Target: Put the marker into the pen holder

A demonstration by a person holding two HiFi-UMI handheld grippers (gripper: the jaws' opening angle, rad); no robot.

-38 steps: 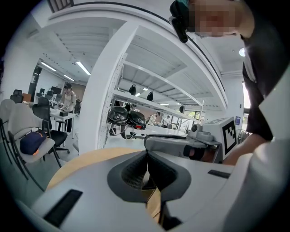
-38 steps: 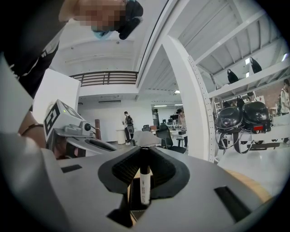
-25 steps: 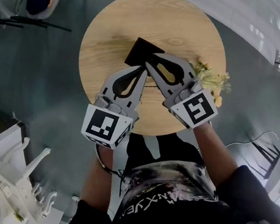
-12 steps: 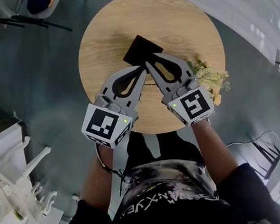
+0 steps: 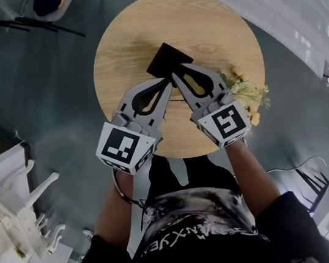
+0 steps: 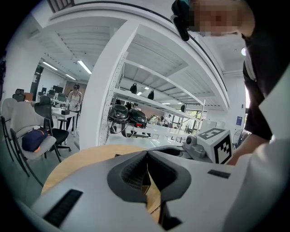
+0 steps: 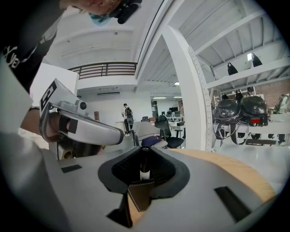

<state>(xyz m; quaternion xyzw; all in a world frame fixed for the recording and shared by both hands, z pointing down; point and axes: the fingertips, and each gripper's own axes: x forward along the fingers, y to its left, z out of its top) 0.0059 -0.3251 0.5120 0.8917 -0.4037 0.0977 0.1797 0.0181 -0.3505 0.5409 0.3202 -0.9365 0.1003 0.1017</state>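
A black square pen holder (image 5: 167,59) stands on the round wooden table (image 5: 209,21), and its stitched edge (image 7: 138,197) shows just below my right jaws. My right gripper (image 5: 175,75) is shut on a dark marker with a white band (image 7: 144,168), which stands upright between the pads right at the holder's near edge. My left gripper (image 5: 167,80) lies beside it with its jaws shut and nothing held (image 6: 147,158). The tips of the two grippers almost meet. In the head view the marker is hidden by the jaws.
A bunch of dried yellow flowers (image 5: 246,95) lies on the table's right edge, close to my right gripper. Office chairs (image 6: 43,136) and white shelving (image 6: 149,90) stand beyond the table. A white rack (image 5: 16,213) stands on the floor at the left.
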